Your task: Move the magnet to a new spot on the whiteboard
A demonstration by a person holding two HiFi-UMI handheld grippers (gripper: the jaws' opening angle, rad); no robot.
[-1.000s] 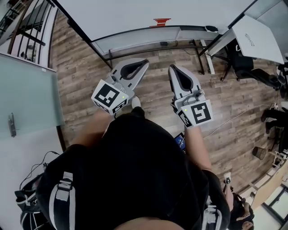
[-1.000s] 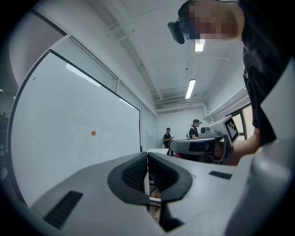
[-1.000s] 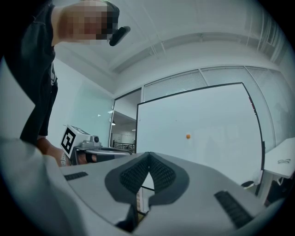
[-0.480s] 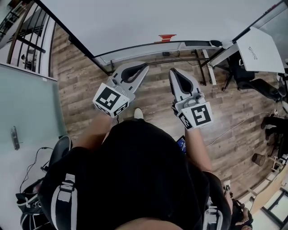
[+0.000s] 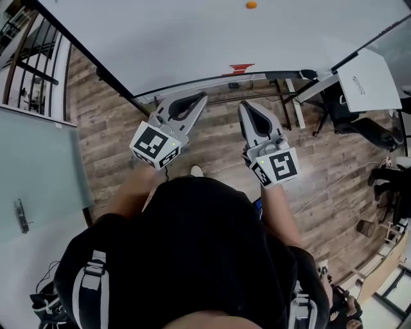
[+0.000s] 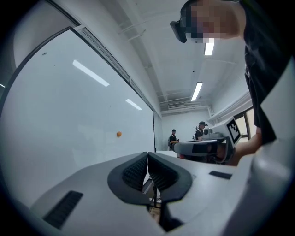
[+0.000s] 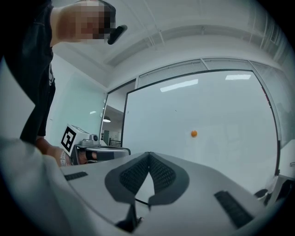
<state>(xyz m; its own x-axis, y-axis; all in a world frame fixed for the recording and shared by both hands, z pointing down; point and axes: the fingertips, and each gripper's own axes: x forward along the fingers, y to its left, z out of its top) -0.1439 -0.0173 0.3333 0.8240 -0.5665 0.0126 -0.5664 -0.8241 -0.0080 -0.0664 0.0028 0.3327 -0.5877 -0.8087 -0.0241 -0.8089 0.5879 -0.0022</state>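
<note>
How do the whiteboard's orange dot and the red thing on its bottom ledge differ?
The orange magnet is round; the red object looks flat and wider. The magnet sits up on the whiteboard; the red object lies at its bottom ledge. Both are small and bright.

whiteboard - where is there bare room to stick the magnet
Nearly all of the whiteboard is bare: the wide stretch between the orange magnet and its left edge, and the narrower strip between the magnet and its right edge. The only clutter is along the tray at the bottom edge, by a red item.
</note>
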